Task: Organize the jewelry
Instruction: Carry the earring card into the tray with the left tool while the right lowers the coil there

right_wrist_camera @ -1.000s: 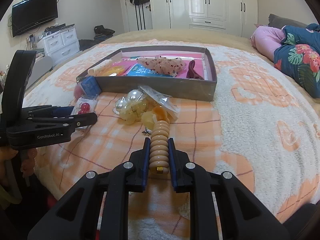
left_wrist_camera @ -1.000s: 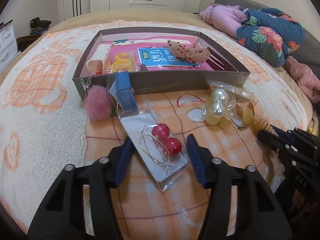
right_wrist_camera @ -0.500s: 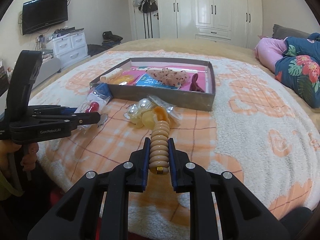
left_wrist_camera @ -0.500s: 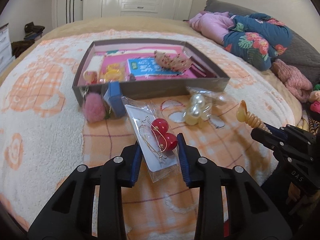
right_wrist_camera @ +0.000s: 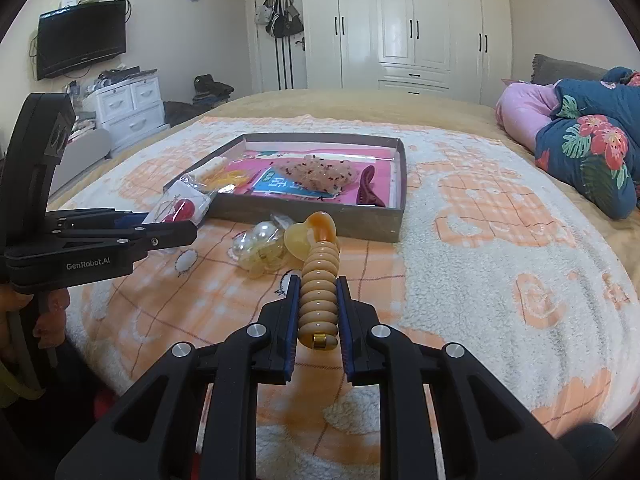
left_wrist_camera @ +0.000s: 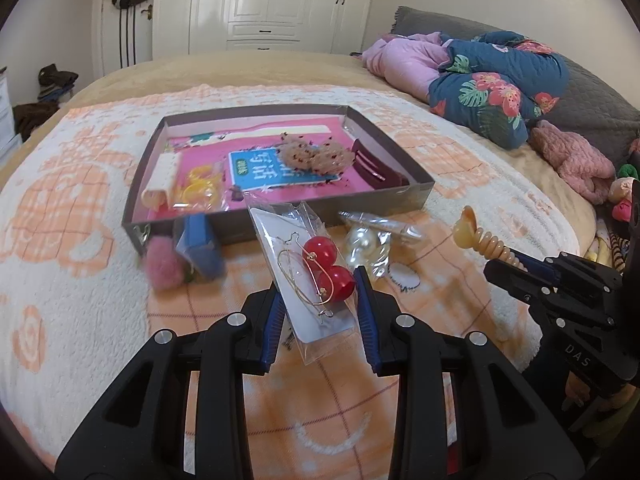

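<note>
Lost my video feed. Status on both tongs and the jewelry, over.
Left tongs shut on bagged red earrings, lifted. Right tongs shut on beige hair clip. Tray ahead; pearl packet on the blanket before it.

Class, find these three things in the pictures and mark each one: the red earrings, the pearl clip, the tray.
red earrings (left_wrist_camera: 329,270): left wrist view, on the lower red ball.
pearl clip (right_wrist_camera: 262,236): right wrist view, on a big pearl.
tray (right_wrist_camera: 304,216): right wrist view, on its near outer wall.
</note>
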`<state>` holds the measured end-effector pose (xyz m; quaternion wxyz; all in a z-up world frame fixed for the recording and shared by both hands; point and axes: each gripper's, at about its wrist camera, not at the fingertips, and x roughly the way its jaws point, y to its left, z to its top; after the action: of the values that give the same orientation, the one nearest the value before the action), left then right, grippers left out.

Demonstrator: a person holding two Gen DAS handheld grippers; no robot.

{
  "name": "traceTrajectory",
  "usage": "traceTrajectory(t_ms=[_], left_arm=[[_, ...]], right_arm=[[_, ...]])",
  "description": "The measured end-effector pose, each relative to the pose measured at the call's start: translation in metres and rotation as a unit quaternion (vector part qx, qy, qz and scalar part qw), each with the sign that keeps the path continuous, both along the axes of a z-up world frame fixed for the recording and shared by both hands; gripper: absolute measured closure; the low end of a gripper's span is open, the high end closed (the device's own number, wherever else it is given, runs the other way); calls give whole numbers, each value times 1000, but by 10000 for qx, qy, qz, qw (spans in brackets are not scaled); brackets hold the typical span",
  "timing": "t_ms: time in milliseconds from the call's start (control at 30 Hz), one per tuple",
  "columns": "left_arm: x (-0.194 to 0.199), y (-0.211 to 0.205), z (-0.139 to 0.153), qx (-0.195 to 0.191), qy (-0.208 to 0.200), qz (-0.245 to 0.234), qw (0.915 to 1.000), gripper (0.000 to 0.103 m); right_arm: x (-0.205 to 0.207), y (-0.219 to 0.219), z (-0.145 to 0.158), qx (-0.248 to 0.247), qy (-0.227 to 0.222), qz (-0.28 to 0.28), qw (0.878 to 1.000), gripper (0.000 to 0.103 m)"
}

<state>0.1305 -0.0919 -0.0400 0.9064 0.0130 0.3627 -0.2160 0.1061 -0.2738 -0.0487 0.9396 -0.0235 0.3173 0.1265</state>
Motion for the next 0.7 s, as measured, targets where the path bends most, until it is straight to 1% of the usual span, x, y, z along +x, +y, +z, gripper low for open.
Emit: traceTrajectory(t_ms=[467, 700], left_arm=[[26, -15, 18, -151, -211, -33, 9997, 79], [40, -15, 20, -184, -272, 1, 9995, 79]], right_arm=[[17, -12, 5, 30, -73, -203, 9998, 86], [28, -16, 9, 25, -123, -288, 9995, 86]])
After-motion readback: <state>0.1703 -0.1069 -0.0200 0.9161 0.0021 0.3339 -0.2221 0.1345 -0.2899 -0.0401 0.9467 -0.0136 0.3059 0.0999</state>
